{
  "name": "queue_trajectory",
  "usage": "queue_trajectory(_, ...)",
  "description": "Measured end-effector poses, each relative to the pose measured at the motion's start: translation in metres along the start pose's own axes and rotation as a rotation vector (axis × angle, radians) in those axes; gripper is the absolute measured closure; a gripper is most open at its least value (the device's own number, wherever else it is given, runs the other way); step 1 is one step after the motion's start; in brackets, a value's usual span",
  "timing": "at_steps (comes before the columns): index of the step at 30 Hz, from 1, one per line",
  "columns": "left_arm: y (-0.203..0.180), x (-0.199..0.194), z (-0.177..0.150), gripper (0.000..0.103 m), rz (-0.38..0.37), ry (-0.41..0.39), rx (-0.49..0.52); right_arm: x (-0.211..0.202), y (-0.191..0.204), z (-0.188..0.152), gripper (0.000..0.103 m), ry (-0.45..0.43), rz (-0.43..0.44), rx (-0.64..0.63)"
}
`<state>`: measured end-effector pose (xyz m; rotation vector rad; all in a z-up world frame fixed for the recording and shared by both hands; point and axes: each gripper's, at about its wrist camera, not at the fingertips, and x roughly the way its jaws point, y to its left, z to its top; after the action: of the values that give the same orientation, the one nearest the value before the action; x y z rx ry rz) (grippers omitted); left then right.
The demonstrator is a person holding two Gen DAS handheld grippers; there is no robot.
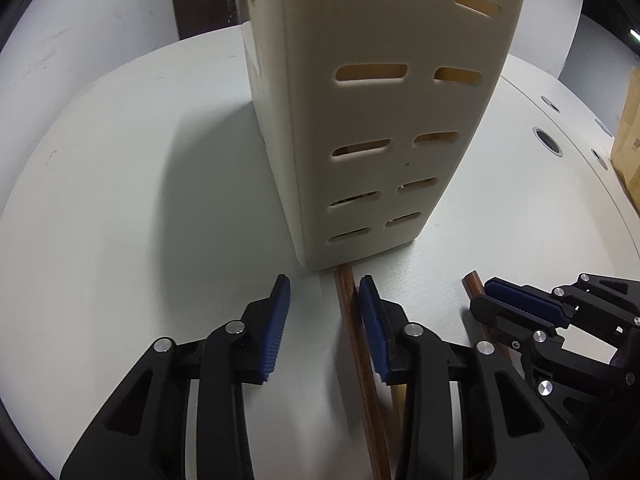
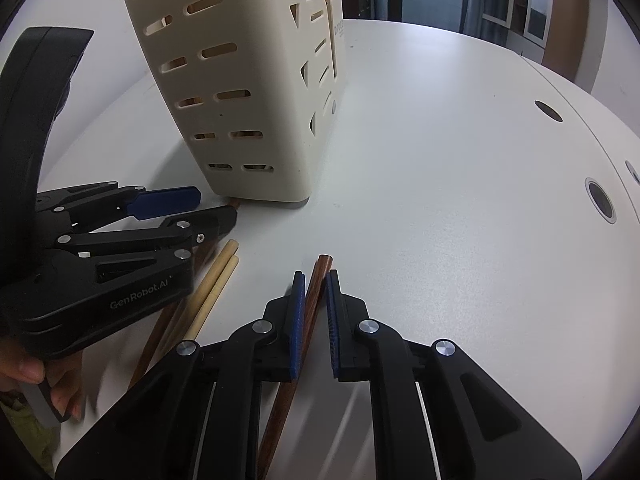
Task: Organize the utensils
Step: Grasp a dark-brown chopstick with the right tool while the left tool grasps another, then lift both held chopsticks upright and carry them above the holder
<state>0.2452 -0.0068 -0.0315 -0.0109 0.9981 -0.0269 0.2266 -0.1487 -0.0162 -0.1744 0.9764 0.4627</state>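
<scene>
A tall cream slotted utensil holder (image 1: 380,120) (image 2: 240,100) stands on the white table. My left gripper (image 1: 325,284) (image 2: 216,206) is open just in front of its base. A dark brown chopstick (image 1: 352,320) lies on the table between its jaws, close beside the right pad and apart from the left one. To its right, my right gripper (image 2: 316,276) (image 1: 482,294) is shut on a second dark brown chopstick (image 2: 316,292) (image 1: 470,282), whose tip pokes out past the fingertips. Two pale bamboo chopsticks (image 2: 216,292) lie side by side on the table between the two grippers.
The white table (image 2: 440,160) stretches away to the right, with round cable holes (image 2: 600,200) (image 1: 548,140) near its edge. A cardboard box (image 1: 628,140) sits at the far right. A person's hand (image 2: 40,376) holds the left gripper's handle.
</scene>
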Motion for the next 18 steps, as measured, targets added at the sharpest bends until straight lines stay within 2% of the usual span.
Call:
queue_trajectory(6,0.006,0.001,-0.002,0.092,0.023,0.004,-0.003,0.001,0.001,0.0,0.091,-0.001,0.0,-0.003)
queue_trajectory(13,0.017,-0.002,-0.005,0.096,0.007,0.001,-0.022,0.002,0.0,-0.001,0.093,-0.003,0.006,0.003)
queue_trajectory(18,0.011,-0.005,-0.007,0.096,-0.012,-0.003,-0.029,0.001,0.0,0.0,0.095,-0.009,0.015,0.013)
